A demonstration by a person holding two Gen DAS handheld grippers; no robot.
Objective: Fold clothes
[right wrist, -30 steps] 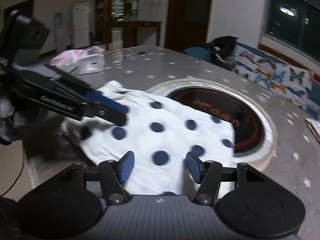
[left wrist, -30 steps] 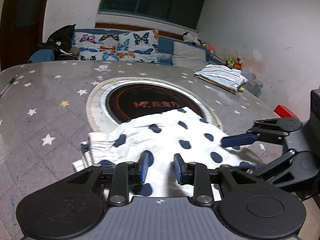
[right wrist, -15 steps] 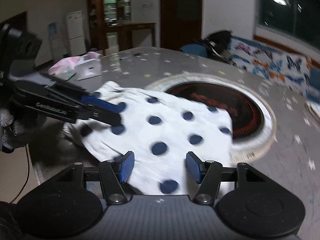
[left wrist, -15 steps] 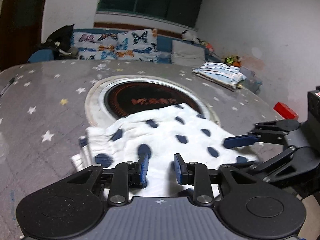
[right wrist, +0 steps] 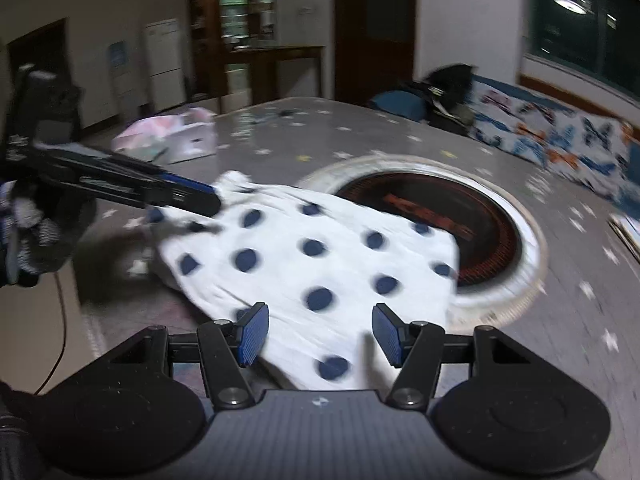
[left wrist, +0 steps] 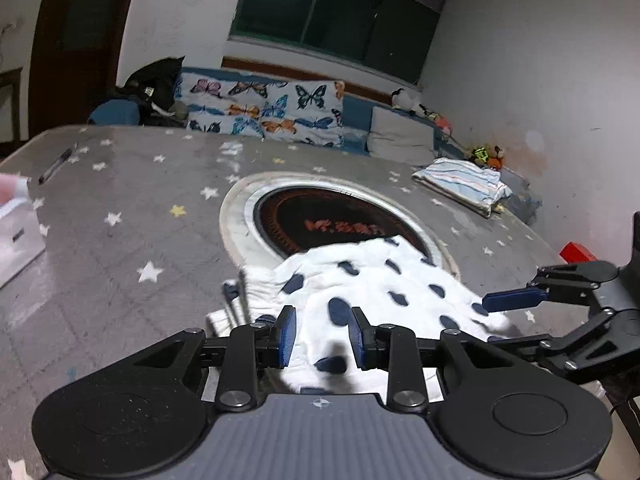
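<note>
A white garment with dark blue dots [left wrist: 372, 280] lies folded on the grey star-patterned table [left wrist: 120, 216], its far edge over the round inset burner [left wrist: 320, 220]. It also shows in the right wrist view [right wrist: 320, 252]. My left gripper [left wrist: 322, 336] is open, low over the garment's near edge, fingers straddling a fold without pinching it. My right gripper [right wrist: 318, 334] is open over the garment's other near edge. The right gripper's fingers [left wrist: 516, 300] show at the right of the left wrist view, and the left gripper's fingers [right wrist: 188, 196] at the left of the right wrist view.
A folded striped garment [left wrist: 460, 184] lies at the table's far right. A pen [left wrist: 54, 166] and a white box [left wrist: 16, 236] sit at the left. A pink-white bundle [right wrist: 168, 136] lies far left. A red object [left wrist: 578, 252] is at the right edge. A butterfly-print sofa [left wrist: 264, 108] stands behind.
Both grippers have pulled back toward the table's near edge and risen slightly. The garment looks drawn a little toward me. Both stay open.
</note>
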